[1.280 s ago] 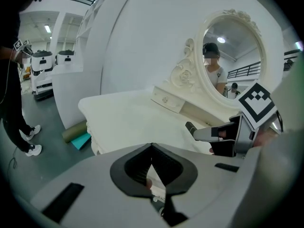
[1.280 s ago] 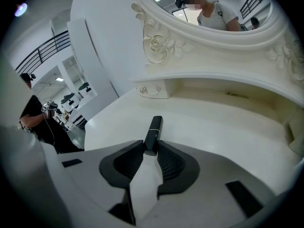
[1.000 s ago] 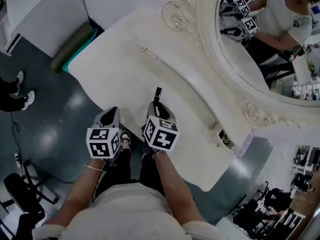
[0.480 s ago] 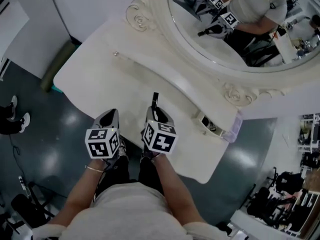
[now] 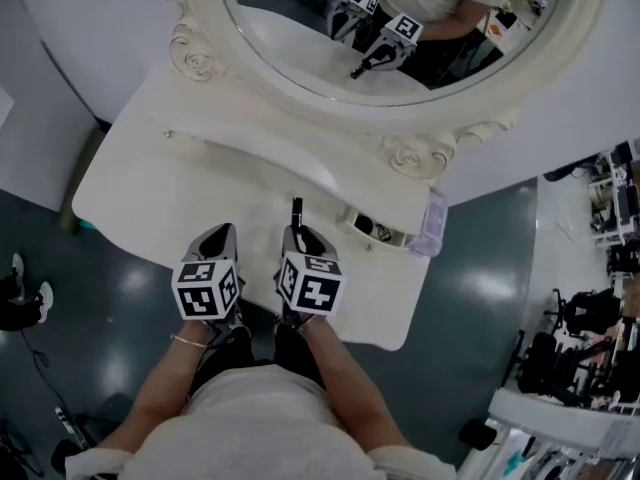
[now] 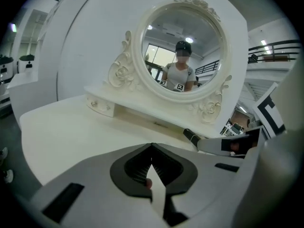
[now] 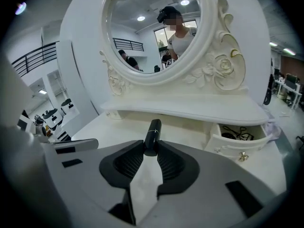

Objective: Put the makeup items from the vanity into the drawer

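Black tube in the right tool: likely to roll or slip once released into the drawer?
Probably stiff and light: the black tube stands straight out of the right tool, pinched only at its end. Round and smooth-looking, so it may roll when set in the drawer.

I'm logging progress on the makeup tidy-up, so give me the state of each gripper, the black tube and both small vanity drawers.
left gripper: shut, nothing between its jaws.
right gripper: shut on the black tube.
black tube: held by one end, sticking out past the jaws.
right drawer: open, dark items inside.
left drawer: closed.
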A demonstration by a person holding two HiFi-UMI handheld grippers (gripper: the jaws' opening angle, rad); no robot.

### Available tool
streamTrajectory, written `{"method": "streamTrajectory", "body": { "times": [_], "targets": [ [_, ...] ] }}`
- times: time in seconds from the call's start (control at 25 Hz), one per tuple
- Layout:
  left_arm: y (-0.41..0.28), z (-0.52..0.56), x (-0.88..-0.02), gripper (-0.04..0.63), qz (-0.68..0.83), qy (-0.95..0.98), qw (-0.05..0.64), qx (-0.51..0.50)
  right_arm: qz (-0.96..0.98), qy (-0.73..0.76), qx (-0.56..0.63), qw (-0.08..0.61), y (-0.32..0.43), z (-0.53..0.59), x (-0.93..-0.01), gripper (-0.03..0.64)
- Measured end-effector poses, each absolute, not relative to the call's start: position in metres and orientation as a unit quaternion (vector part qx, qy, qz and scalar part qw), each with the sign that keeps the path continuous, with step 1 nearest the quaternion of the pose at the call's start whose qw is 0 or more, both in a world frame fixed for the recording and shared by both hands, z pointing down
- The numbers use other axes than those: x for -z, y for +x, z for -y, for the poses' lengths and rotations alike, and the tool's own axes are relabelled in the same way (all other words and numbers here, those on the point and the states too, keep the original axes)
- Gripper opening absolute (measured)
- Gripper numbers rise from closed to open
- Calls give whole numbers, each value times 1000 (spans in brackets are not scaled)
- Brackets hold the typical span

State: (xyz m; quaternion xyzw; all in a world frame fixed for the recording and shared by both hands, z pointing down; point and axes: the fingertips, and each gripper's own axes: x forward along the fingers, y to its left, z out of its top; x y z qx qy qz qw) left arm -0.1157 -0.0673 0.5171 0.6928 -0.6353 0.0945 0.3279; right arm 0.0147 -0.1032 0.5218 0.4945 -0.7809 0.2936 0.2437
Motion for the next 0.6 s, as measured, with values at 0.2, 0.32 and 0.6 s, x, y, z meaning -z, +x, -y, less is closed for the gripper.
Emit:
{"method": "streamTrajectory", "body": {
  "times": [0.2, 0.32, 0.6],
  "targets": [
    [-72, 82, -513, 3, 604, 723, 318, -109, 765, 518, -299, 240, 54, 100, -520, 101],
    [-45, 90, -512, 3, 583, 741, 312, -118, 754, 534, -303, 234, 79, 99, -520, 100],
    [10, 102, -510, 3, 534, 778, 300, -139, 720, 577, -317, 219, 136, 95, -517, 100]
  ]
}}
